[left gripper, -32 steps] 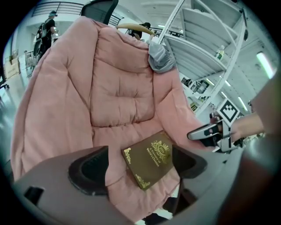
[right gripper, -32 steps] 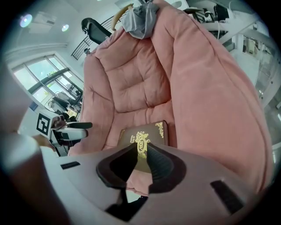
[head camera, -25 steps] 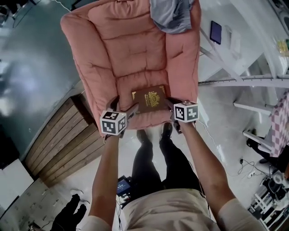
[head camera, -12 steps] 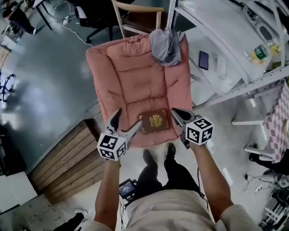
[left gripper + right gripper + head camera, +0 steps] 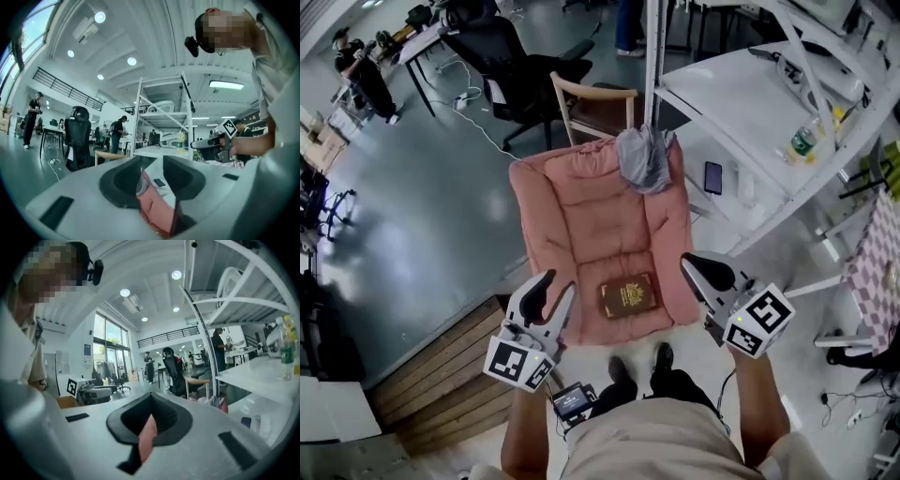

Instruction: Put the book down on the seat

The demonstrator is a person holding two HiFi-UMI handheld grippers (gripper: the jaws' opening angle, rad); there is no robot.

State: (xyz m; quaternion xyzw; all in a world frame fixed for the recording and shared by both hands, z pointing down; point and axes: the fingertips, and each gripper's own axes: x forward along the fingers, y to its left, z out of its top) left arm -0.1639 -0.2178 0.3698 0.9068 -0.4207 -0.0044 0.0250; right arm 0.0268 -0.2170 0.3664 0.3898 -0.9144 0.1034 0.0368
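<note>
Brown book [image 5: 629,296] flat on the pink seat cushion [image 5: 581,216], touched by neither gripper, left gripper [image 5: 558,284] at its 9 o'clock, jaws slightly apart after just closing, empty, right gripper [image 5: 692,264] at its 2 o'clock, jaws together, empty.

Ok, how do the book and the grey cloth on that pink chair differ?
The book is brown with gold print; the grey cloth is plain. The book lies flat at the seat's front; the cloth hangs crumpled over the backrest's top. Both rest on the pink chair.
</note>
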